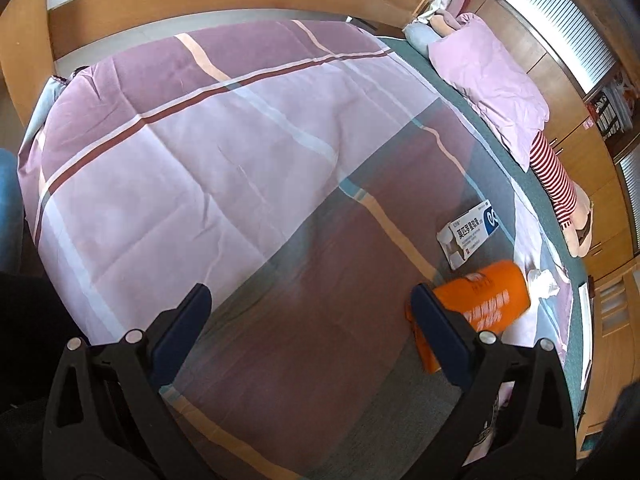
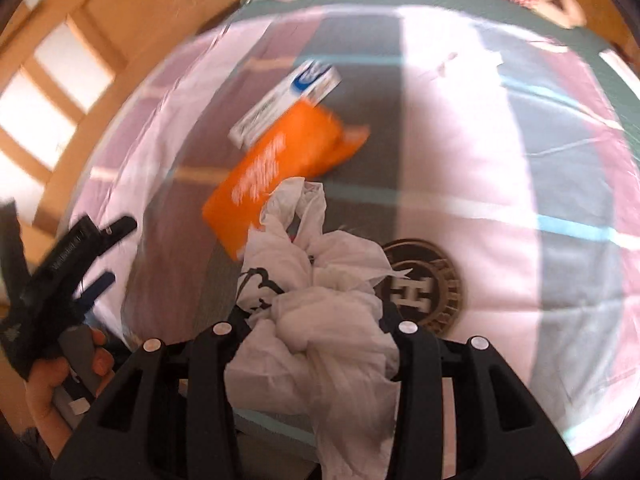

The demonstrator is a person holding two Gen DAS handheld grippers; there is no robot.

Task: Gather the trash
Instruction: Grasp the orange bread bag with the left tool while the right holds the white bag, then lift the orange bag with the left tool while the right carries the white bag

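Observation:
An orange packet (image 1: 486,302) lies on the bed quilt (image 1: 200,140), just right of my left gripper's right finger; it also shows in the right wrist view (image 2: 276,172). A white and blue medicine box (image 1: 470,232) lies beyond it, also in the right wrist view (image 2: 288,100). A crumpled white tissue (image 1: 542,280) lies right of the packet. My left gripper (image 1: 310,304) is open and empty above the quilt. My right gripper (image 2: 316,320) is shut on a white plastic bag (image 2: 320,304). The left gripper (image 2: 84,256) shows at the left of the right wrist view.
A pink pillow (image 1: 492,80) and a stuffed doll in red striped clothes (image 1: 560,184) lie along the bed's far side. A wooden bed frame (image 1: 200,4) and wooden cabinets (image 1: 592,184) surround the bed. A round emblem (image 2: 424,284) is on the quilt.

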